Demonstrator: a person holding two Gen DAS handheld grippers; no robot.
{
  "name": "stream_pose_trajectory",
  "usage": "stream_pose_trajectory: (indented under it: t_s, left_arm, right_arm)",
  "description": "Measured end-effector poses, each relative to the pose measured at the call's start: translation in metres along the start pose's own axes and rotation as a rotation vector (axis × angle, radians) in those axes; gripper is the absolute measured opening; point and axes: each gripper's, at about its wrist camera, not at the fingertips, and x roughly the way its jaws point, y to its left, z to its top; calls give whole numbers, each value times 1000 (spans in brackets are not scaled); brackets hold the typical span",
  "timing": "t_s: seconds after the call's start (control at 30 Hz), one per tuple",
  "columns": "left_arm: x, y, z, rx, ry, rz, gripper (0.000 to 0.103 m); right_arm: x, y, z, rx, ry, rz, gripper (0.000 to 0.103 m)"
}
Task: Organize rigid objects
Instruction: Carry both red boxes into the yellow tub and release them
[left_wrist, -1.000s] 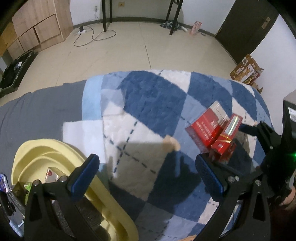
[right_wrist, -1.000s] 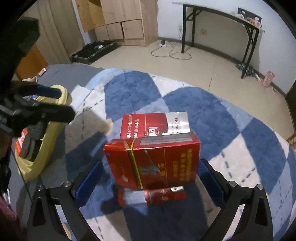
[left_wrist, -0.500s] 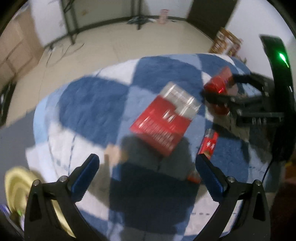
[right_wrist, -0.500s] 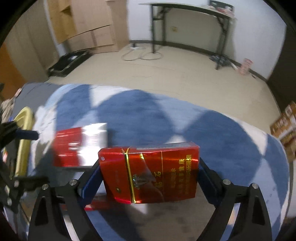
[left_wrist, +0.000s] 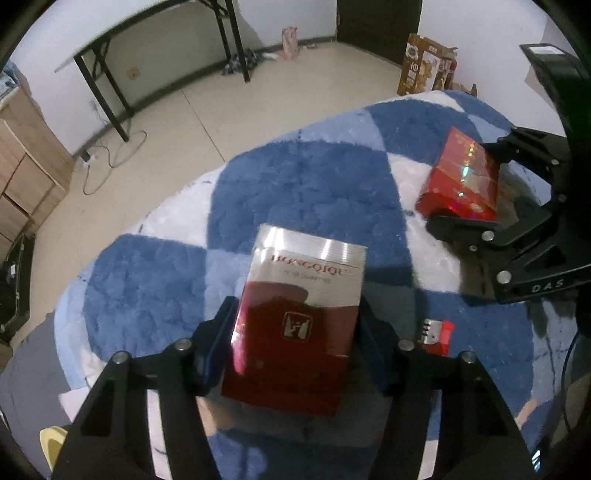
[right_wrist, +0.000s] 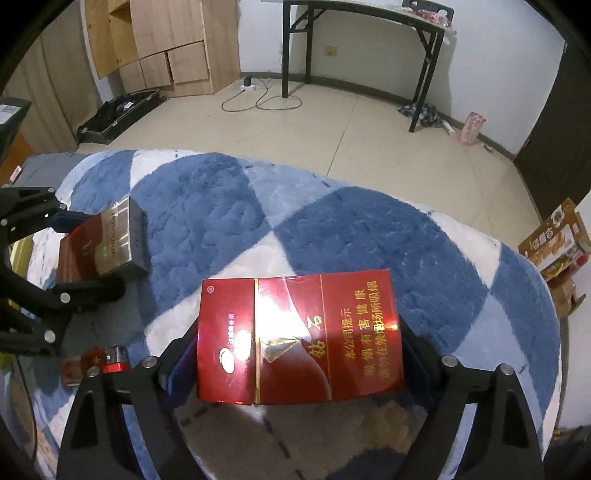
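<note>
My left gripper (left_wrist: 295, 332) is shut on a red and silver cigarette pack (left_wrist: 299, 314), held above the blue and white checked blanket (left_wrist: 295, 184). My right gripper (right_wrist: 295, 350) is shut on a glossy red cigarette pack (right_wrist: 299, 339) with gold writing. Each view shows the other gripper: the right one with its red pack (left_wrist: 461, 181) at the right, the left one with its pack (right_wrist: 103, 240) at the left. A red lighter (left_wrist: 436, 332) lies on the blanket between them; it also shows in the right wrist view (right_wrist: 96, 365).
A yellow tray's rim (left_wrist: 51, 439) peeks in at the lower left. Beyond the blanket's edge is tiled floor with a black table (right_wrist: 362, 48), wooden cabinets (right_wrist: 162, 44), a black case (right_wrist: 118, 114) and cardboard boxes (left_wrist: 424, 70).
My left gripper swung right from the yellow tray, closed on the red and silver pack and lifted it. My right gripper closed on the glossy red pack and lifted it off the lighter.
</note>
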Motion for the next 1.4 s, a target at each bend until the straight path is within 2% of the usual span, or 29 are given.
stream_pose_trajectory:
  t_s: [0.1, 0.2, 0.27, 0.33, 0.43, 0.53, 0.63, 0.7, 0.77, 0.83, 1.0, 1.1, 1.17, 1.23, 1.27, 1.4]
  left_arm:
    - [-39, 20, -10, -94, -71, -9, 59]
    - [-91, 57, -34, -194, -129, 0, 59]
    - [-129, 93, -64, -290, -156, 38, 59]
    - [-159, 131, -100, -385, -148, 86, 59]
    - [-192, 180, -166, -514, -102, 219, 59]
    - [-211, 198, -231, -621, -76, 260, 59]
    - [-206, 196, -283, -696, -44, 220, 59]
    - [-203, 191, -302, -681, -45, 183, 59]
    - [-192, 187, -316, -684, -6, 196, 59]
    - [-179, 182, -326, -706, 8, 158, 59]
    - [-160, 193, -330, -736, 7, 141, 59]
    - [-153, 199, -328, -733, 17, 117, 66]
    - [-164, 202, -323, -733, -18, 110, 75]
    - [-180, 203, -312, -720, -61, 134, 99]
    - [-187, 202, -303, -705, -81, 149, 103]
    - [-210, 192, -248, -633, -161, 155, 103]
  right_arm:
    - [-8, 7, 3, 2, -23, 42, 89]
    - [-34, 41, 13, -87, -85, 86, 89]
    - [-53, 75, 19, -146, -117, 142, 89]
    - [-70, 121, 27, -217, -137, 226, 89]
    - [-87, 188, 37, -305, -133, 348, 89]
    - [-104, 256, 38, -406, -137, 444, 89]
    - [-113, 318, 26, -543, -150, 465, 89]
    - [-115, 351, 10, -617, -146, 476, 89]
    - [-112, 373, -5, -668, -135, 476, 89]
    - [-103, 390, -17, -711, -126, 448, 89]
    - [-78, 412, -16, -719, -108, 396, 90]
    - [-64, 426, -10, -708, -90, 402, 94]
    - [-69, 428, -13, -714, -102, 422, 95]
    - [-82, 418, -11, -699, -140, 448, 103]
    - [-88, 412, -8, -682, -154, 465, 103]
    - [-110, 363, 13, -549, -186, 487, 103]
